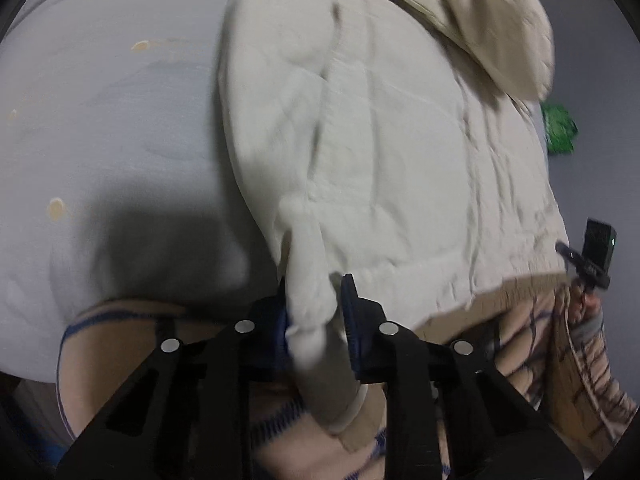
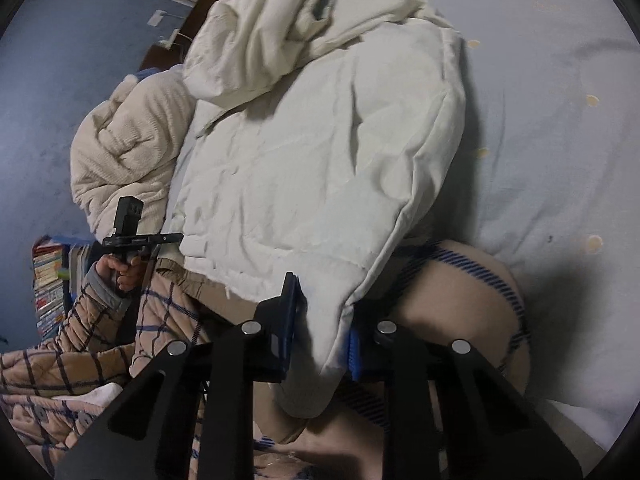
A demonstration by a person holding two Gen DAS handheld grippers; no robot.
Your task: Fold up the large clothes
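A white padded jacket (image 1: 380, 140) lies spread on a pale blue-grey bed sheet (image 1: 120, 100), its hood (image 2: 280, 28) bunched at the far end. My left gripper (image 1: 316, 292) is shut on one bottom corner of the jacket, the cloth pinched between its blue pads. My right gripper (image 2: 320, 312) is shut on the other bottom corner (image 2: 320, 360), which hangs down between its fingers. In the right wrist view the left gripper (image 2: 128, 232) shows at the left, held by a hand. The right gripper (image 1: 592, 256) shows at the right edge of the left wrist view.
A beige fleece bundle (image 2: 124, 152) lies beside the jacket at the bed's edge. A tan blanket with blue stripes (image 2: 460, 288) lies under the jacket's hem. The person's quilted plaid sleeve (image 2: 80, 320) is low left, books (image 2: 48, 280) behind it. A green object (image 1: 558, 128) lies beyond the jacket.
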